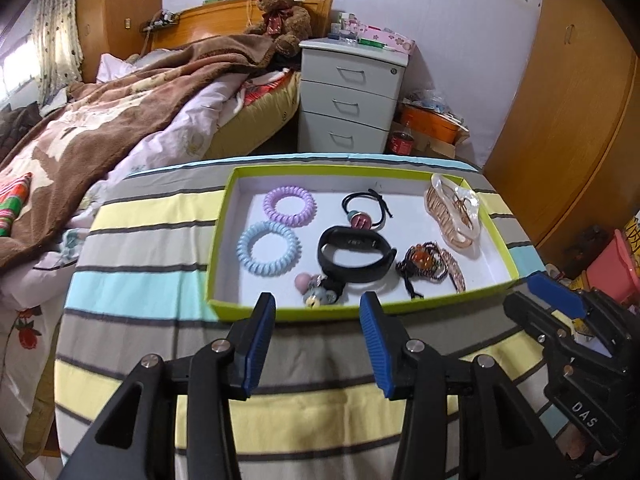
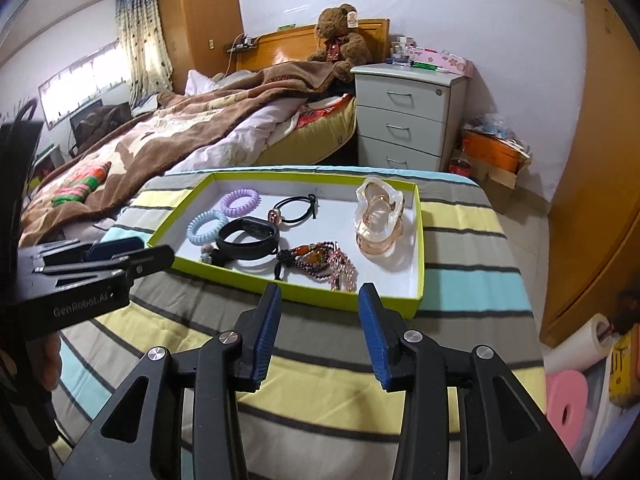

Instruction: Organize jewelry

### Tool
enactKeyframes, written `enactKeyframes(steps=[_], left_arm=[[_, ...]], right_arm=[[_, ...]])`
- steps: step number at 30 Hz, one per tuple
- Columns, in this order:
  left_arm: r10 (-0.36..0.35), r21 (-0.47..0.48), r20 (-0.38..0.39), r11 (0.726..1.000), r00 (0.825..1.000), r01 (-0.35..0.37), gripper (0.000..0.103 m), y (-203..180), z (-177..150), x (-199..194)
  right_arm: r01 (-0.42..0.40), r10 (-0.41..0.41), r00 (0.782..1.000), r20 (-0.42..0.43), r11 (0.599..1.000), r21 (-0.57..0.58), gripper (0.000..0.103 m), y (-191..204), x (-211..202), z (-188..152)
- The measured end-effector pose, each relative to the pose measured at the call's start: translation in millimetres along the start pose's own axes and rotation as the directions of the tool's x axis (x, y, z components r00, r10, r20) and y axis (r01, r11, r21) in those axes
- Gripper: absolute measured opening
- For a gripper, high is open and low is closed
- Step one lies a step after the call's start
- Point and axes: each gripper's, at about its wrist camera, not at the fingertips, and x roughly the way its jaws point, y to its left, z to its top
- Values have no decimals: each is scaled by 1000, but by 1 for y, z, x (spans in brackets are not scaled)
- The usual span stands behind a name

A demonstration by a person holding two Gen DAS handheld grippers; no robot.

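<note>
A shallow box with a lime-green rim point(image 1: 218, 236) point(image 2: 420, 240) sits on the striped table. In it lie a purple coil hair tie point(image 1: 289, 205) point(image 2: 240, 202), a blue coil hair tie point(image 1: 268, 248) point(image 2: 206, 226), a black hair tie with a pink bead point(image 1: 366, 211) point(image 2: 294, 209), a black wristband point(image 1: 354, 254) point(image 2: 248, 237), a charm hair tie point(image 1: 320, 290), a beaded bracelet bundle point(image 1: 432, 266) point(image 2: 324, 262) and a clear amber hair claw point(image 1: 454, 208) point(image 2: 380, 216). My left gripper point(image 1: 318, 312) is open and empty just before the box's near rim. My right gripper point(image 2: 320, 304) is open and empty at the near right rim.
The table has a striped cloth point(image 1: 160, 292) point(image 2: 472, 280). An unmade bed point(image 1: 120, 112) lies to the left, with a teddy bear point(image 1: 284, 12). A white drawer unit point(image 1: 348, 96) stands behind. A wooden wardrobe point(image 1: 568, 120) is on the right.
</note>
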Motion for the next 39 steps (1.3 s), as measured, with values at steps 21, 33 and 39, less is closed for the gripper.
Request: enactKeyframes(steps=[21, 33, 39], left_arm=[[154, -17, 73, 988, 985, -153, 46, 0, -62, -43], [158, -28, 54, 987, 986, -157, 46, -3, -72, -43], [156, -35, 51, 987, 986, -154, 46, -2, -72, -43]], right_arm=[[58, -63, 997, 53, 994, 90, 42, 18, -36, -28], [62, -69, 996, 56, 992, 109, 43, 19, -38, -32], [58, -64, 997, 52, 992, 108, 43, 21, -38, -34]])
